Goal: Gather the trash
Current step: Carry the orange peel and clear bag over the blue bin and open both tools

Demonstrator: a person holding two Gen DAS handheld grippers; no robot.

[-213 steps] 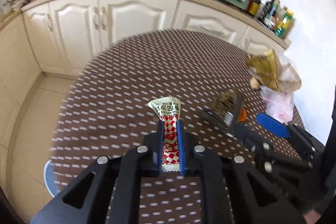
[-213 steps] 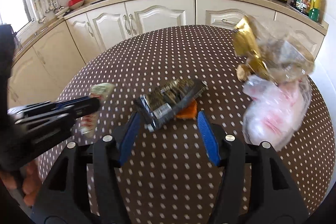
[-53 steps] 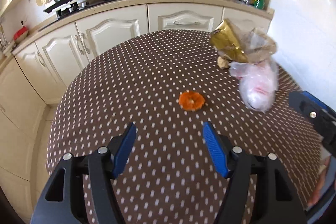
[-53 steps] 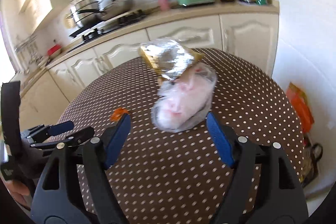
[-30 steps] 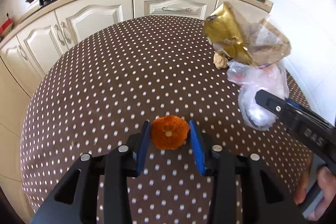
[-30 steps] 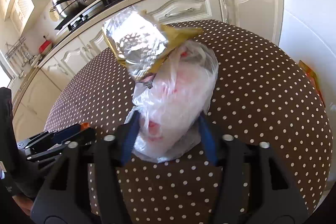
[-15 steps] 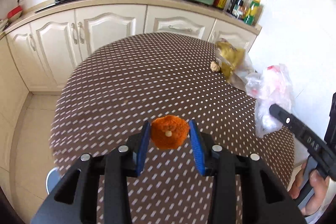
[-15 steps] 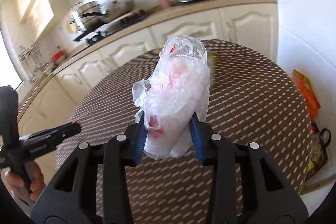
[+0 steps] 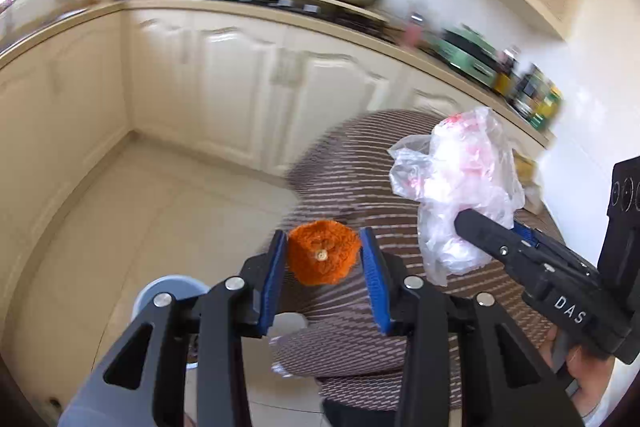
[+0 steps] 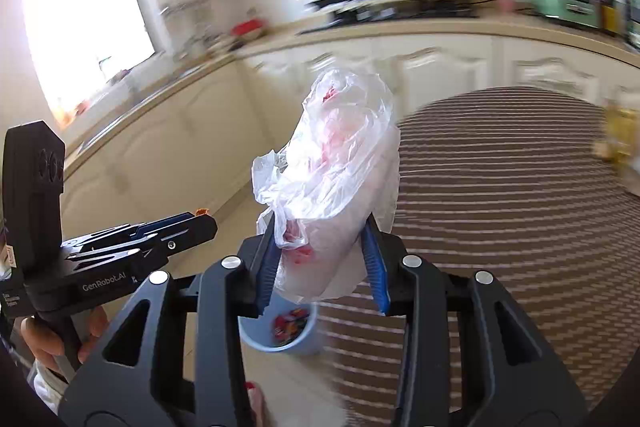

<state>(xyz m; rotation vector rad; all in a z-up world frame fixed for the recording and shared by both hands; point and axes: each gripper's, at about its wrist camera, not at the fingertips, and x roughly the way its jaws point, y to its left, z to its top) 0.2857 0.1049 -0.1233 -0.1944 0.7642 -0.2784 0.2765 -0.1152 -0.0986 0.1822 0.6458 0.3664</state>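
The round worktop (image 10: 500, 187), covered in a brown dotted cloth, lies behind and to the side of both loads; at its far edge some yellowish wrappers (image 10: 622, 131) are left, too blurred to make out. On the floor just off the near edge of the worktop stands a pale blue bin (image 10: 280, 331) with red scraps already in it. From the right wrist view it sits directly below the load; from the left wrist view only its rim (image 9: 168, 287) shows beside the jaws.

The right hand-held gripper (image 10: 322, 259) is clamped on a crumpled clear plastic bag (image 10: 336, 163) with pink stains, which stands up out of the jaws, clear of the worktop. The left hand-held gripper (image 9: 323, 259) pinches a piece of orange peel (image 9: 322, 253) between its blue pads at a narrow setting, also in the air past the worktop's edge.

The step in hand looks like the carry to the bin, both hands loaded at once. Next, each load probably needs to be brought over the bin's mouth and let go. The bag is light and bulky, so it may catch on the rim or cling to a pad; the peel should drop cleanly.
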